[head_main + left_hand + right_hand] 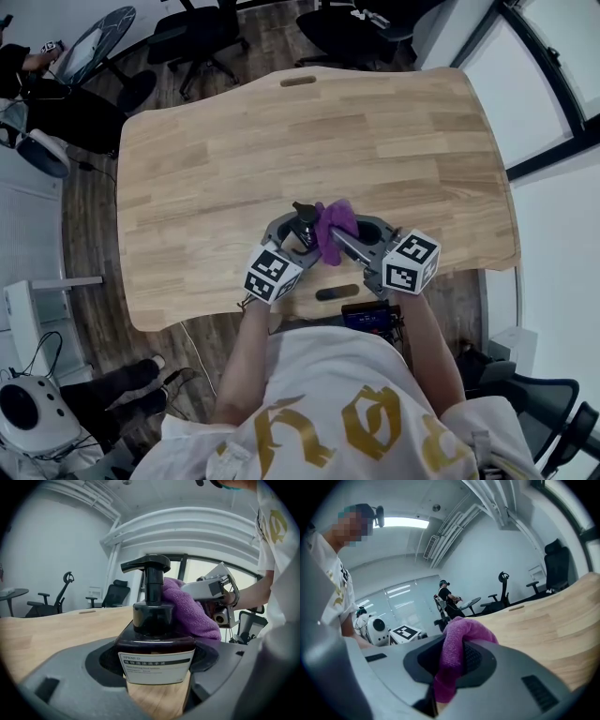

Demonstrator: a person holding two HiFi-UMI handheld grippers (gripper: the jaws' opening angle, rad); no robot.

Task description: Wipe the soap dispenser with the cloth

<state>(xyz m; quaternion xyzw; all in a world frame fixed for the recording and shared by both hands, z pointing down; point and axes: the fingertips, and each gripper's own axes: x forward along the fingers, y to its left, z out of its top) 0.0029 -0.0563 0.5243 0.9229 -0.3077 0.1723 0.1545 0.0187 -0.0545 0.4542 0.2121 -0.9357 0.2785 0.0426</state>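
Observation:
A dark brown soap dispenser (154, 648) with a black pump and white label stands upright on the wooden table (234, 159) near its front edge. My left gripper (298, 242) is shut on the soap dispenser (304, 228), with both jaws against the bottle's sides. My right gripper (337, 240) is shut on a purple cloth (454, 656) pinched between its jaws. In the left gripper view the cloth (185, 611) presses against the right side of the pump neck. The bunched cloth (336, 223) sits just right of the pump in the head view.
Office chairs (202, 33) stand beyond the table's far edge. A round side table (94, 42) and a seated person (28, 70) are at the far left. A slot (298, 81) marks the table's far edge. A white device (23, 408) lies on the floor at lower left.

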